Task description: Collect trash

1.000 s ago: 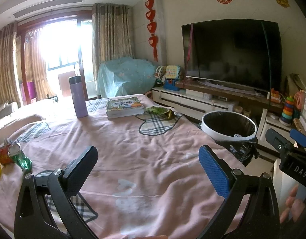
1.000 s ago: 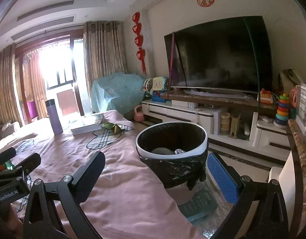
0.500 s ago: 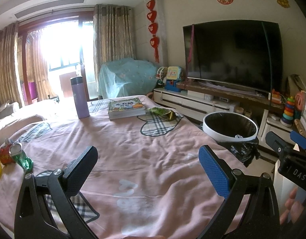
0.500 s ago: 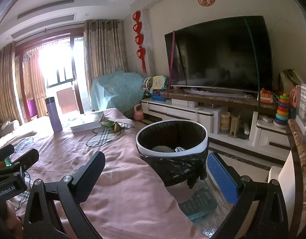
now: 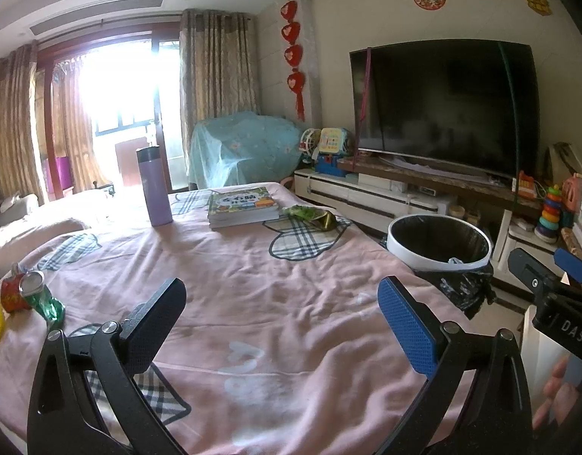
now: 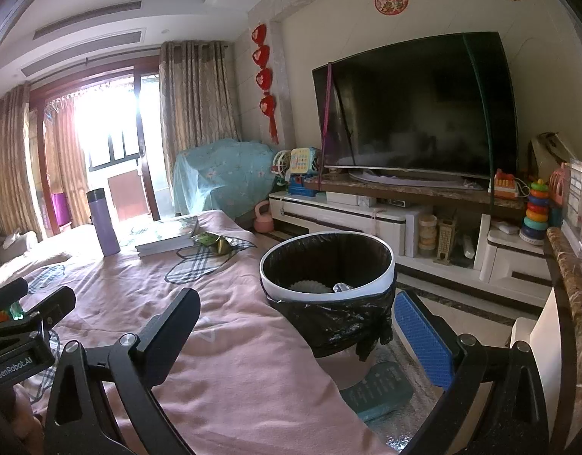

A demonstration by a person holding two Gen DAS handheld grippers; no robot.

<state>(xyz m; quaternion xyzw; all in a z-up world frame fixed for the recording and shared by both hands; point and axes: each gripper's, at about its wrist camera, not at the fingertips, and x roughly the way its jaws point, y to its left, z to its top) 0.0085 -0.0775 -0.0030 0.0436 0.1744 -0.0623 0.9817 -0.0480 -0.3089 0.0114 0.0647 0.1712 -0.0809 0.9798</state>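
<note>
Both your left gripper and right gripper are spread wide and hold nothing. 2 pieces of trash remain: the crumpled green wrapper beside the books, and the crushed cans at the table's left edge. Approach the wrapper low, straddle it fully before closing, then carry it over the bin.

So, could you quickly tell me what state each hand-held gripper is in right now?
Left hand-held gripper: open, holding nothing.
Right hand-held gripper: open, holding nothing.
</note>
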